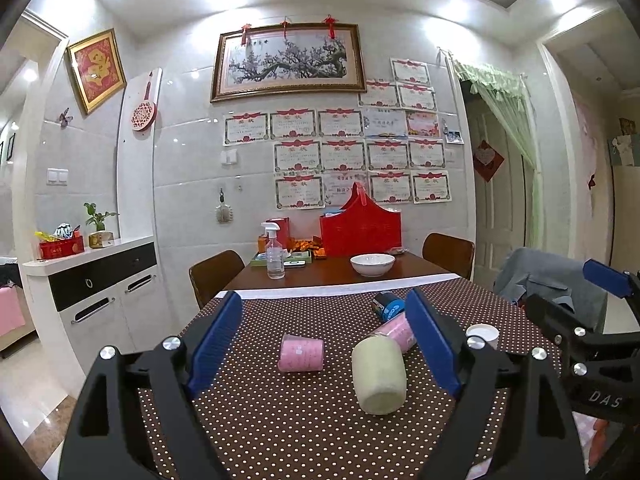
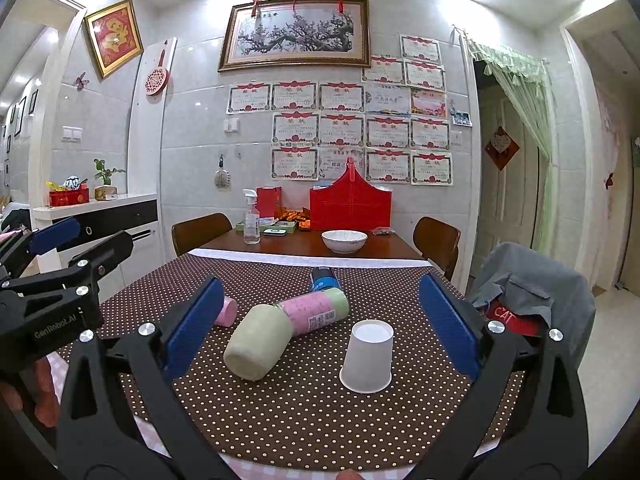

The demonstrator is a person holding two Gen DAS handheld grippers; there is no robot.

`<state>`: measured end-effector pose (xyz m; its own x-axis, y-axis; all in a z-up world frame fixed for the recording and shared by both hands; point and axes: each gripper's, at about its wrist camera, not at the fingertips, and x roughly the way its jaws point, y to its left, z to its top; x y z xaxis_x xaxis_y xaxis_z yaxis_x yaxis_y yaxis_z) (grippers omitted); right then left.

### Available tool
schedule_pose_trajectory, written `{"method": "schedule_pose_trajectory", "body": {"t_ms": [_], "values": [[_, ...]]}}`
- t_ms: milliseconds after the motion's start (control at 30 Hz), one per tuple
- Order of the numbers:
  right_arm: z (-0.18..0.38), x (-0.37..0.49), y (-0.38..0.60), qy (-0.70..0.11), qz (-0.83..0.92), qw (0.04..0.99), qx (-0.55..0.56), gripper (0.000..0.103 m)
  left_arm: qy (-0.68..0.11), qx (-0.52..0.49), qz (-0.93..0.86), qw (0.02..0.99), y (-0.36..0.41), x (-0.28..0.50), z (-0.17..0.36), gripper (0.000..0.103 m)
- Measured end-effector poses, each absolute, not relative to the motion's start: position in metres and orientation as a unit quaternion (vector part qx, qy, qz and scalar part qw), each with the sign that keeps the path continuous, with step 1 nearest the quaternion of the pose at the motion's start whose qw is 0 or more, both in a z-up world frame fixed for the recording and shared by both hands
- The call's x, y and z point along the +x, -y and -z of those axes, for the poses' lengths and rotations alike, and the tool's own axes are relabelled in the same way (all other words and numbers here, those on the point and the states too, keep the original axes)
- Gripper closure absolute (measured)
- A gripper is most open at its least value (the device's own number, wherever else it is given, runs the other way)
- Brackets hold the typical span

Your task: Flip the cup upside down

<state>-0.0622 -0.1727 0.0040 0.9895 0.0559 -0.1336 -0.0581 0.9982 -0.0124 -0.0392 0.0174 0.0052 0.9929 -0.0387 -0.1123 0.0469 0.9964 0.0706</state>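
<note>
A white paper cup [image 2: 367, 357] stands upside down on the brown dotted cloth [image 2: 304, 412], between my right gripper's open blue fingers [image 2: 448, 322]. It also shows in the left wrist view [image 1: 483, 335] at the right. My right gripper [image 2: 320, 324] is open and empty, just short of the cup. My left gripper [image 1: 326, 344] is open and empty, facing a green cup [image 1: 379, 379] lying on its side and a pink cup [image 1: 301, 353] on its side.
A pink-and-green tube [image 2: 318, 308] and a blue can [image 2: 323, 278] lie behind the green cup [image 2: 258, 342]. A white bowl [image 2: 344, 240], spray bottle [image 2: 251, 218] and red basket [image 2: 350, 204] sit on the far wooden table. A chair with grey clothing [image 2: 532, 292] is at the right.
</note>
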Motion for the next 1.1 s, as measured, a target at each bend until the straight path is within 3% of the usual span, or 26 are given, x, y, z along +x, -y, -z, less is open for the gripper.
{"method": "schedule_pose_trajectory", "body": {"t_ms": [1100], "values": [[-0.0019,-0.06,0.1762,-0.069,-0.028,0.997,-0.008,0.007,-0.061,0.034,0.021,0.997,-0.0208,-0.0346,-0.0018,0.021]]}}
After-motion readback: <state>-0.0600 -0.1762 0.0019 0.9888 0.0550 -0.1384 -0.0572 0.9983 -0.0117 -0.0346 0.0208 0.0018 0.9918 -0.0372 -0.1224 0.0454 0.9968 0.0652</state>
